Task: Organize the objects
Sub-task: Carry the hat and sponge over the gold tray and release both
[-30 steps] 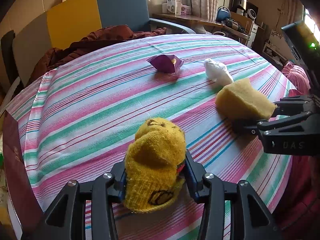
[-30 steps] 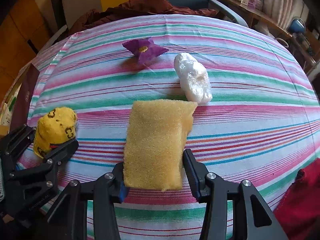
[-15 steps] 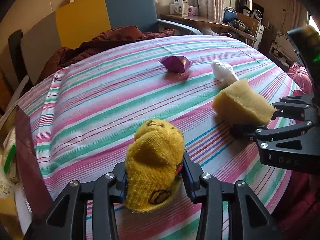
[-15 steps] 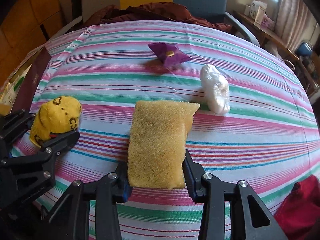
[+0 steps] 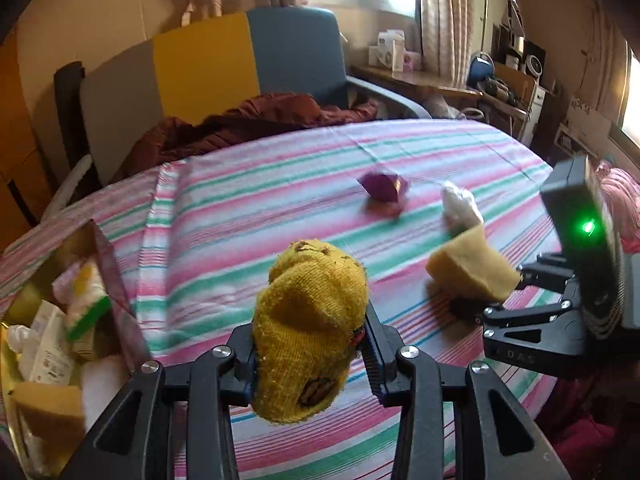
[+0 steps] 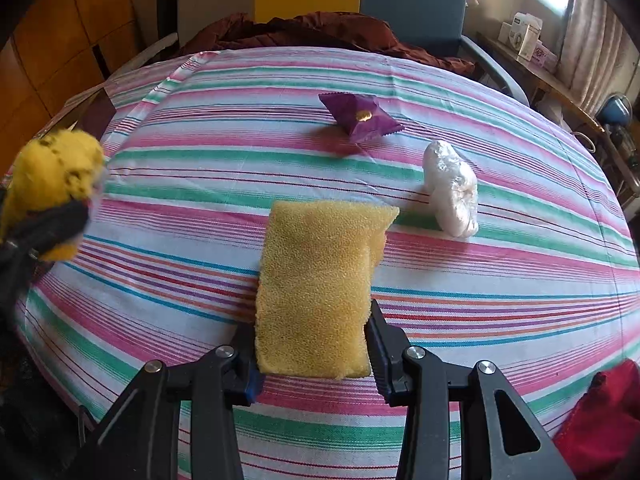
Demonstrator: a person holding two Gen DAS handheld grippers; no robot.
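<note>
Two grips set: left hand-held gripper (image 5: 310, 364) clamps the yellow knitted sock bundle (image 5: 310, 328), right hand-held gripper (image 6: 312, 350) clamps the yellow foam sponge (image 6: 320, 284). Next, carry both to the cardboard box (image 5: 108, 264).

No legible text anywhere, only faint embossed marks on the right claw (image 5: 516, 280) body.

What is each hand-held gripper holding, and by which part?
The left hand-held gripper clamps the yellow sock across its near end. The right hand-held gripper clamps the sponge by the long sides at its near end.
</note>
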